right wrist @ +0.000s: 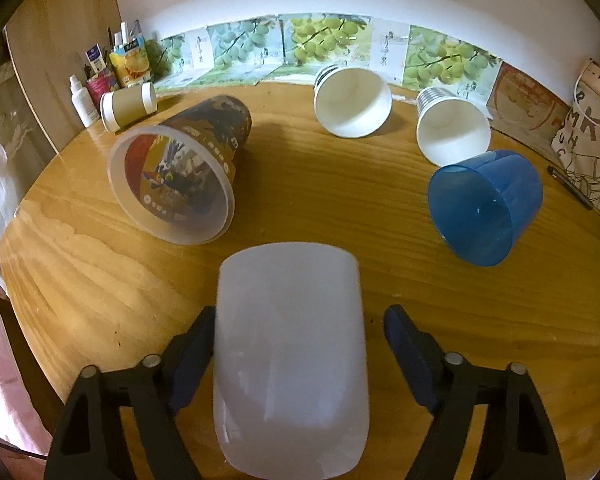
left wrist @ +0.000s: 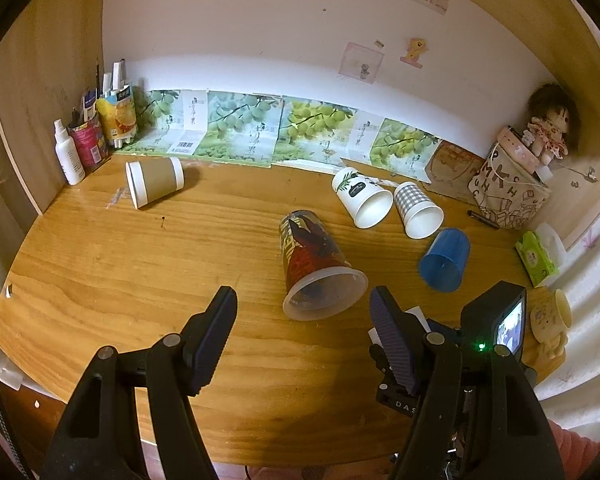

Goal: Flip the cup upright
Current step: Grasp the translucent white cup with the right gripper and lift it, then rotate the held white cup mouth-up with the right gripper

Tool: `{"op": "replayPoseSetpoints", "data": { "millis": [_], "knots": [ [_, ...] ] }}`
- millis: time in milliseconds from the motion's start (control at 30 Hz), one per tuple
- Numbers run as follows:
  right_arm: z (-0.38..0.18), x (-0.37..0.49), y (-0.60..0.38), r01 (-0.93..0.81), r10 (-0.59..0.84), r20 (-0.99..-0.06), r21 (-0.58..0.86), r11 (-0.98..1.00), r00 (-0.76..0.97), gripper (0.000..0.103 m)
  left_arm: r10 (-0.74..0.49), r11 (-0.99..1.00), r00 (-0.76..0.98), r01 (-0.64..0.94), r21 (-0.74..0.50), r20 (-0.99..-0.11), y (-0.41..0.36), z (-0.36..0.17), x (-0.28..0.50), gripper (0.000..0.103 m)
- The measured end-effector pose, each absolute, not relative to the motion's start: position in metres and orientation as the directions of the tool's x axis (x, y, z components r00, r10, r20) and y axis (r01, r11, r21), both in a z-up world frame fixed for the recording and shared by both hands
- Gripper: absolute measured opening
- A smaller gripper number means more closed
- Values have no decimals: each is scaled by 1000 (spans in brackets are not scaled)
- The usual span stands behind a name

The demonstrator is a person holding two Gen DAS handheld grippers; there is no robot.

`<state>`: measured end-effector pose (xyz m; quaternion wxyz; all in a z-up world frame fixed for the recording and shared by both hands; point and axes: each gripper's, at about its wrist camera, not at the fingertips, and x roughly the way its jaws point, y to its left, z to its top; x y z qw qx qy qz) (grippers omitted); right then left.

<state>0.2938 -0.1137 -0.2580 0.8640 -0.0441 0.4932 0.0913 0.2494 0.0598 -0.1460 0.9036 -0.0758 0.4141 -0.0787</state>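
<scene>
Looking from the left wrist, the left gripper (left wrist: 304, 294) hangs over the wooden table (left wrist: 120, 272) with its jaws spread wide and nothing between them. Just beyond its fingertips a printed clear cup (left wrist: 312, 256) lies on its side, mouth toward the camera. Farther back lie a brown-sleeved cup (left wrist: 154, 182), a leaf-print paper cup (left wrist: 360, 196), a checked paper cup (left wrist: 416, 208) and a blue cup (left wrist: 446, 258), all tipped over.

From the right wrist, the right gripper (right wrist: 300, 316) points down at a white cup (right wrist: 290, 340), which sits between its two fingers near the table's front edge. The finger on the picture's left is at the cup's wall, while the other stands clear of it with a gap, so the jaws are apart and not clamped. Whether that cup's mouth faces the camera cannot be told.
</scene>
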Motion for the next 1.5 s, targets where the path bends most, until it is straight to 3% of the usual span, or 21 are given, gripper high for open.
{"op": "replayPoseSetpoints", "data": {
  "millis": [133, 467, 1033, 1500],
  "knots": [
    [-261, 293, -111, -210, 114, -865, 10, 978, 489, 68, -223, 971, 643, 81, -224, -733, 64, -146, 248, 73],
    [-255, 285, -109, -218, 148, -843, 37, 975, 518, 68, -223, 969, 646, 63, -240, -730, 73, -144, 239, 73],
    [-220, 261, -105, -242, 197, -703, 37, 969, 683, 66, -220, 968, 649, 54, -245, -728, 78, -141, 221, 73],
    [-221, 236, -88, -347, 214, -784, -2, 938, 582, 66, -257, 957, 643, 67, -281, -721, 74, -139, 209, 73]
  ]
}}
